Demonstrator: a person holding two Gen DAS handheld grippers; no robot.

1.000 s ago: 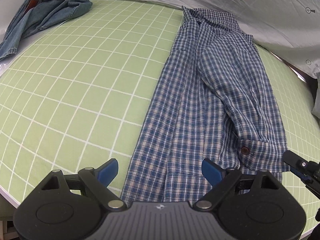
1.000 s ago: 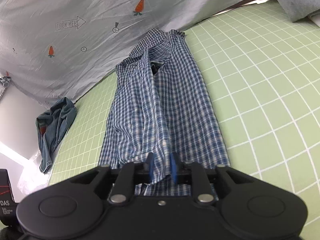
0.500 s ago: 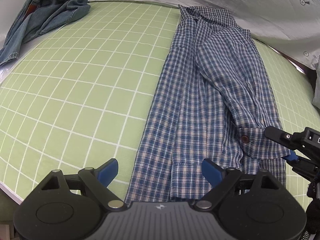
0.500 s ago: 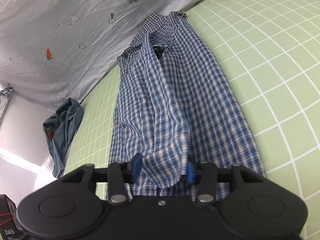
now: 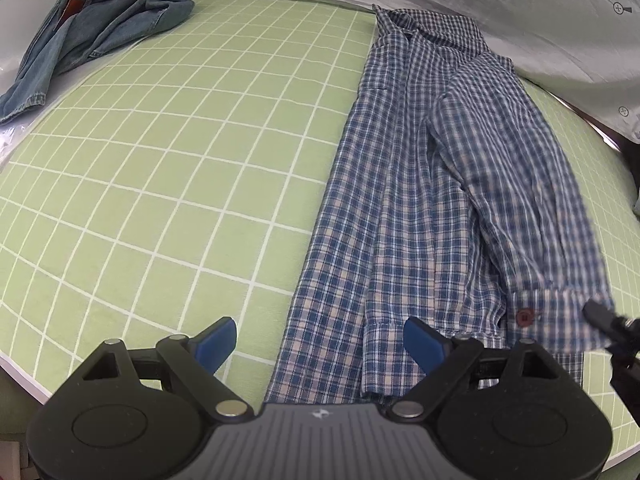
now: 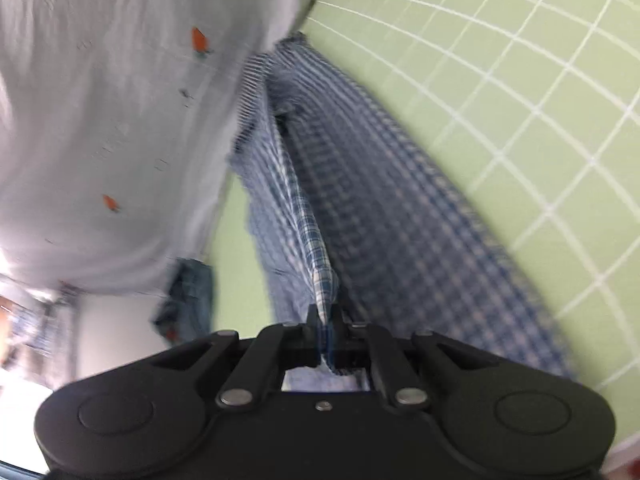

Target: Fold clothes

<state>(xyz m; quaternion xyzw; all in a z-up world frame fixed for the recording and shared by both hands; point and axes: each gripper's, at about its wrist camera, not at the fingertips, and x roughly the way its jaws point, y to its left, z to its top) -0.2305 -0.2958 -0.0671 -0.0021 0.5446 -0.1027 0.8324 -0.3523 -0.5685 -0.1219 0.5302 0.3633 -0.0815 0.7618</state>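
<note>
A blue-and-white plaid shirt [image 5: 420,208] lies lengthwise on the green grid mat [image 5: 160,160], its sides folded in and one sleeve laid over the body. The sleeve cuff [image 5: 560,316] with a red button rests near the hem. My left gripper [image 5: 320,342] hangs open just above the hem's left part, with nothing between its blue pads. At the right edge of the left wrist view, my right gripper [image 5: 600,318] reaches the cuff. In the blurred right wrist view, my right gripper [image 6: 326,320] has its jaws closing on a raised fold of the plaid shirt [image 6: 400,208].
A crumpled denim shirt [image 5: 100,20] lies at the mat's far left corner and shows as a denim shirt [image 6: 188,292] in the right wrist view. A white sheet with carrot prints [image 5: 520,8] borders the mat's far side. The mat's near edge [image 5: 24,376] is close.
My right gripper came in to the cuff, rolled over and drew its jaws together on a fold of plaid cloth. The left gripper stayed open and nearly still.
</note>
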